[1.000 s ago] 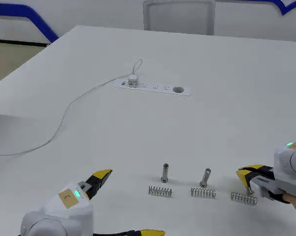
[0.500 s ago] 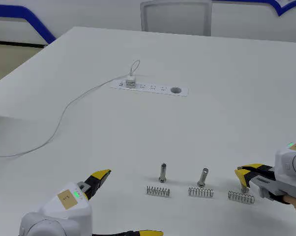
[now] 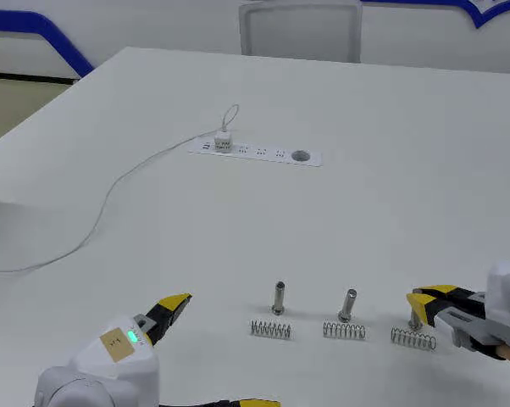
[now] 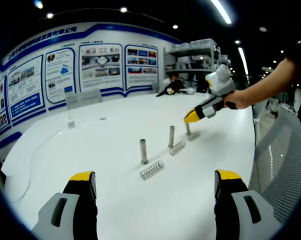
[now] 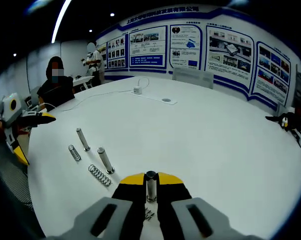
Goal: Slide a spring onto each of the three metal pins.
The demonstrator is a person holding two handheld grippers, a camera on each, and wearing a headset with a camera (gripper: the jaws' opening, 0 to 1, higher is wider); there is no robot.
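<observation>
From the head view, three pins stand in a row on the white table (image 3: 390, 170), down toward six o'clock: left pin (image 3: 279, 298), middle pin (image 3: 349, 304), right pin (image 3: 414, 320). All three are bare. At six o'clock of each one its spring lies flat: left spring (image 3: 270, 329), middle spring (image 3: 344, 331), right spring (image 3: 412, 340). The right gripper (image 3: 418, 305) reaches in from three o'clock to the right pin. The left gripper (image 3: 217, 352) sits at seven o'clock, jaws wide apart.

In the left gripper view the jaws are spread, with nothing between them. The left pin (image 4: 143, 151) is nearest at twelve o'clock, and the others run off toward one o'clock.

In the right gripper view the jaws are drawn in on the right pin (image 5: 150, 186), a yellow tip touching each side. It looks clamped.

I'd say the job is at its first step, steadying or taking that pin, with no spring fitted yet. Next, the free gripper needs to lift the right spring near one end and line its bore up with the pin's top. That top looks crowded by the yellow tips, so the hold may want shifting lower.
</observation>
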